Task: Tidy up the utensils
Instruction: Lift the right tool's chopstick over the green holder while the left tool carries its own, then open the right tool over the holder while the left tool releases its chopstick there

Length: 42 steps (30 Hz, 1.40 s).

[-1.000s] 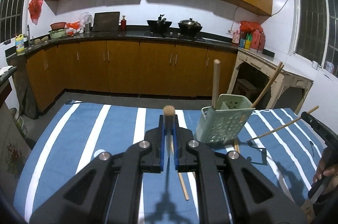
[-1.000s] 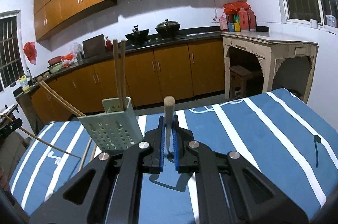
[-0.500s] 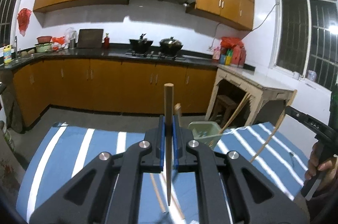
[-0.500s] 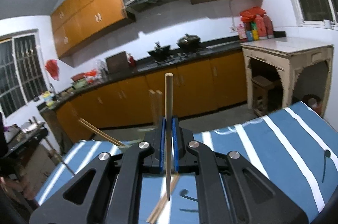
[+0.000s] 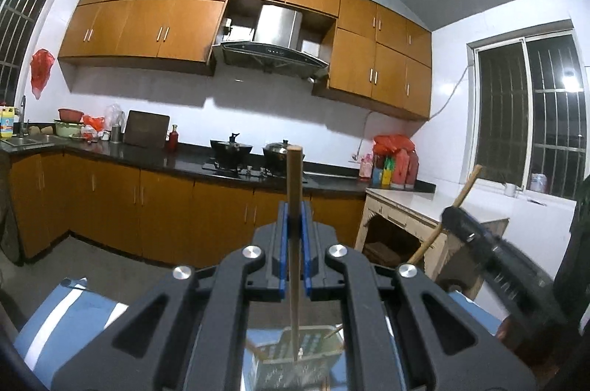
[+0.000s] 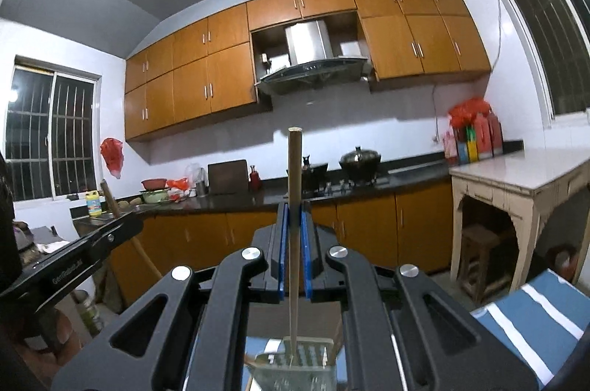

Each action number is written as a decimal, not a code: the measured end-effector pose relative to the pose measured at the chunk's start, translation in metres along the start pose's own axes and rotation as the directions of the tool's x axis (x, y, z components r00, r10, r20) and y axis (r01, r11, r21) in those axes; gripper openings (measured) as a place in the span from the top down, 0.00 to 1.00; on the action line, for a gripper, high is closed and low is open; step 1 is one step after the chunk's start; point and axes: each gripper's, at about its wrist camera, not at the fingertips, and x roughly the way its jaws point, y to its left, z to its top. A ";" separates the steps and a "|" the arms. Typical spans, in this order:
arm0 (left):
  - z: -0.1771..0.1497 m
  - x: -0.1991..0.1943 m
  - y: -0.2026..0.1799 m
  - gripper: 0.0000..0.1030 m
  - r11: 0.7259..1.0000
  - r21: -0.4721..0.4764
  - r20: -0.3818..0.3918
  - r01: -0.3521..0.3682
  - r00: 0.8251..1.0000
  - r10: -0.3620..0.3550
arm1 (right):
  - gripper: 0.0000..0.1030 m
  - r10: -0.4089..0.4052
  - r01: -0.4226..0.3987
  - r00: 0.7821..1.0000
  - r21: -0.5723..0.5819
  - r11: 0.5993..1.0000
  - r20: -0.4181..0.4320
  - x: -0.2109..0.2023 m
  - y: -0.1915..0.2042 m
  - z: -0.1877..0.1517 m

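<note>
- Chopsticks, one per gripper: the left gripper [image 5: 294,225] has its blue-padded jaws clamped together on a long pale wooden chopstick [image 5: 294,243], held upright.
- The right gripper [image 6: 294,225] is likewise clamped on a second pale wooden chopstick [image 6: 294,236], also upright.
- Directly below each gripper sits the pale green perforated plastic utensil holder [image 5: 298,359], the landmark here. Each chopstick's lower tip points down toward its open top; whether the tips are inside it or just above it cannot be told.
- Other wooden sticks already lean inside the holder, so the vertical hold probably serves to line each chopstick up for a straight drop among them.
- Under the holder lies a blue cloth with white stripes [image 6: 542,317], which shows at the edges of both views.
- Beside the holder, each view catches the other black gripper at its edge with its chopstick, so the two are close together over the holder.
- Beyond the holder, across the floor, runs a dark kitchen counter [image 5: 191,164] with orange-brown wooden cabinets below and above.
</note>
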 end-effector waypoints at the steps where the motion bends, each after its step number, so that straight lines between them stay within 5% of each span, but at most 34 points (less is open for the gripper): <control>1: -0.001 0.005 -0.001 0.93 1.000 0.002 0.007 -0.007 1.000 0.007 | 0.93 -0.006 0.006 1.000 -0.015 1.000 0.002 0.007 0.002 -0.004; 9: -0.037 0.062 0.013 0.93 0.998 -0.030 -0.046 -0.054 0.998 0.053 | 0.93 -0.033 0.033 0.991 -0.001 0.999 -0.134 0.044 -0.009 -0.053; 22: -0.061 0.083 0.026 0.90 0.998 -0.039 -0.102 -0.044 0.994 0.040 | 0.92 -0.023 0.030 0.975 0.026 0.999 -0.220 0.056 -0.010 -0.076; 24: -0.063 0.080 0.029 0.77 0.998 -0.038 -0.111 -0.046 0.993 0.041 | 0.89 -0.022 0.031 0.974 0.034 0.999 -0.227 0.055 -0.012 -0.076; 28: -0.061 0.071 0.032 0.75 0.998 -0.033 -0.116 -0.054 0.992 0.050 | 0.69 -0.040 0.050 0.975 0.037 0.998 -0.219 0.045 -0.014 -0.072; 37: -0.049 0.021 0.036 0.67 0.997 -0.055 -0.070 -0.058 0.996 0.054 | 0.68 -0.054 0.061 0.982 0.029 0.998 -0.181 -0.003 -0.016 -0.051; 42: -0.057 -0.015 0.042 0.61 0.994 -0.059 -0.101 -0.087 0.992 0.080 | 0.66 -0.061 0.067 0.963 0.014 0.998 -0.261 -0.033 -0.017 -0.076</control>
